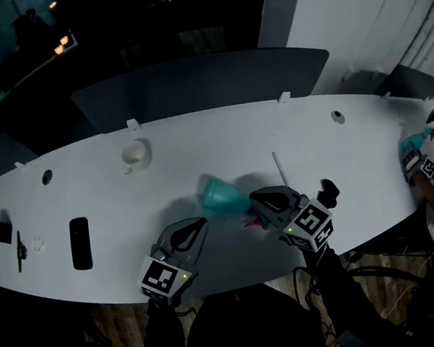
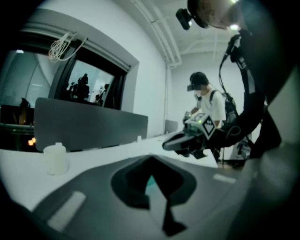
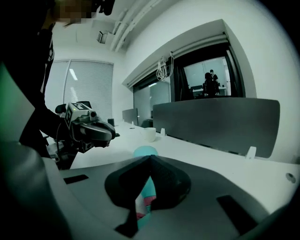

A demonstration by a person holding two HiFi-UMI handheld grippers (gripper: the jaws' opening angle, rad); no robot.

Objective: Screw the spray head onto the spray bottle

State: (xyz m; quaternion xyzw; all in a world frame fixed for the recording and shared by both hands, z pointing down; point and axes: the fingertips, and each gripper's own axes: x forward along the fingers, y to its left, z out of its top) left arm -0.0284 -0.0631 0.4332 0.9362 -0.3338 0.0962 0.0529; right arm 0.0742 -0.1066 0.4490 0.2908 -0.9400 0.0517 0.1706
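A teal spray bottle lies on its side on the white table, between my two grippers. A pink part shows at its near end, half hidden under my right gripper; I cannot tell what it is. That gripper hangs over the bottle with its jaws shut and nothing between them. In the right gripper view the bottle lies just below and ahead of the jaws. My left gripper is shut and empty, a little to the bottle's near left. A thin white tube lies behind the right gripper.
A white cup stands at the back left. Small black items lie at the far left. A dark divider panel runs along the table's far edge. Another person with grippers works at the right end.
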